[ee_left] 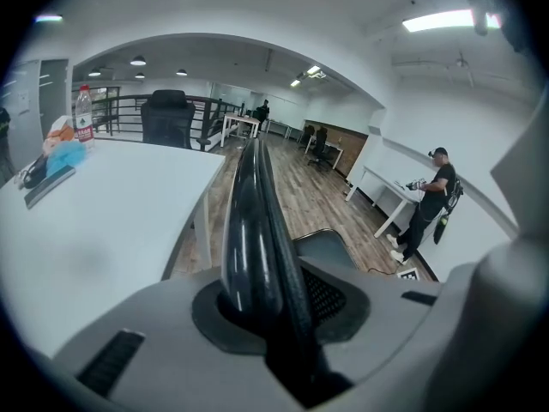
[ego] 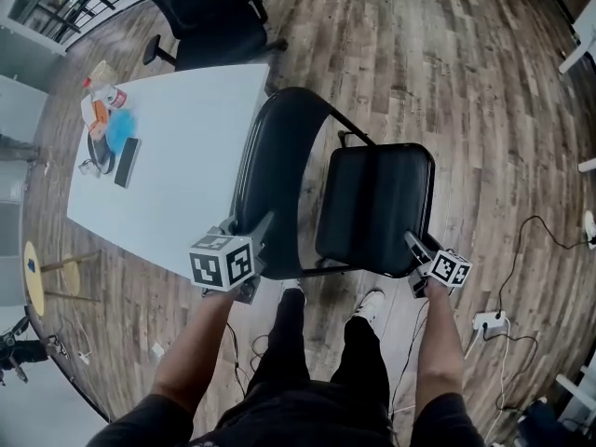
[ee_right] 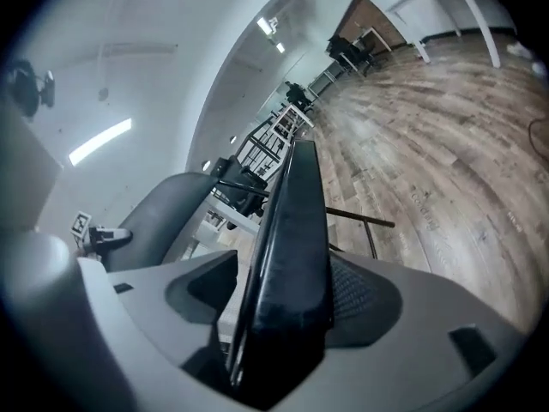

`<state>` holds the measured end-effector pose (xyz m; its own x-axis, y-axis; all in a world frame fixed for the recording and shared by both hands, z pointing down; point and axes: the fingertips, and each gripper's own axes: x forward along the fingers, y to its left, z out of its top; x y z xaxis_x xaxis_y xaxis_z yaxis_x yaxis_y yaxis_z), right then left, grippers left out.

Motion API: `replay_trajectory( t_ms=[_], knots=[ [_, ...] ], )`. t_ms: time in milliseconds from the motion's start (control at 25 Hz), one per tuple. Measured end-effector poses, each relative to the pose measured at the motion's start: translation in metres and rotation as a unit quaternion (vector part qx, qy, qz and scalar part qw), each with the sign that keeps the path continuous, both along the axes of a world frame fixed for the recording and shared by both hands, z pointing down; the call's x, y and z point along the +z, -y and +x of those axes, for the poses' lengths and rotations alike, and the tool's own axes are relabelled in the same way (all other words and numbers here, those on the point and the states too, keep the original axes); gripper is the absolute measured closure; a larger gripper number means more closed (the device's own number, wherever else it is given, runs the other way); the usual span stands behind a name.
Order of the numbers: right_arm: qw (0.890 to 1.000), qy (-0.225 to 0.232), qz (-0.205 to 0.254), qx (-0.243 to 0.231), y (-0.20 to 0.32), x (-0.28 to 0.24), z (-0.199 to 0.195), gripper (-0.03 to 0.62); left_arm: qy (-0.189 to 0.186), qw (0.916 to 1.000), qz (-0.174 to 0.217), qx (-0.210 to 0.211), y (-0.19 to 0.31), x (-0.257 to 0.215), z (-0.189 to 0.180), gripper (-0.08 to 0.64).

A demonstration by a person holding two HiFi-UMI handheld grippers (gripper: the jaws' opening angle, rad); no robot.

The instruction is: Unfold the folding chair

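1. The chair [ego: 289, 194] stands on the floor [ego: 447, 82] right in front of me, beside the table [ego: 177, 156], with its seat [ego: 377, 203] lying out nearly flat.
2. My left tongs [ego: 253, 234] are clamped on the edge of its back [ego: 275, 147].
3. My right tongs [ego: 415, 246] straddle the seat's front edge. One pad is against it and a gap shows at the other, so there is no grip.

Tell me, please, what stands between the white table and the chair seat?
The folding chair's black backrest stands between the white table and the seat; the head view shows it.
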<state>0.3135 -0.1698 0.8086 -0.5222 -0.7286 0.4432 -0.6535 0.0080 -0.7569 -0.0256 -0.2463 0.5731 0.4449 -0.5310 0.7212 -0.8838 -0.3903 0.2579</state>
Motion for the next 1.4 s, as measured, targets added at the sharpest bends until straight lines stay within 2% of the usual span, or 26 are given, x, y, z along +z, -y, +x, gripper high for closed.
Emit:
replay_trajectory(
  t_ms=[240, 480, 760, 1080, 1280, 1320, 1360, 1400],
  knots=[
    [0.994, 0.111, 0.016, 0.003, -0.012, 0.051, 0.050, 0.285, -0.018, 0.9998, 0.002, -0.004, -0.001, 0.031, 0.013, 0.474],
    [0.993, 0.108, -0.019, 0.038, -0.028, 0.131, 0.113, 0.258, -0.028, 0.9996, -0.002, -0.008, -0.007, 0.070, 0.052, 0.471],
    [0.983, 0.179, 0.001, 0.036, -0.031, 0.175, 0.143, 0.254, -0.028, 0.9996, 0.001, -0.002, -0.014, 0.095, 0.092, 0.472],
    [0.982, 0.188, -0.002, 0.032, -0.038, 0.219, 0.177, 0.249, -0.031, 0.9995, 0.000, 0.000, -0.020, 0.115, 0.123, 0.472],
    [0.977, 0.211, 0.015, 0.034, -0.038, 0.221, 0.183, 0.249, -0.013, 0.9999, 0.000, -0.004, -0.019, 0.112, 0.132, 0.469],
    [0.980, 0.196, 0.003, 0.045, -0.042, 0.227, 0.188, 0.249, -0.013, 0.9999, 0.007, -0.006, -0.019, 0.112, 0.130, 0.461],
    [0.985, 0.163, -0.018, 0.056, -0.048, 0.235, 0.197, 0.247, -0.010, 0.9998, 0.017, -0.010, -0.018, 0.110, 0.127, 0.430],
    [0.990, 0.116, -0.038, 0.064, -0.055, 0.242, 0.208, 0.233, -0.001, 0.9994, 0.031, -0.016, -0.018, 0.103, 0.122, 0.353]
  ],
)
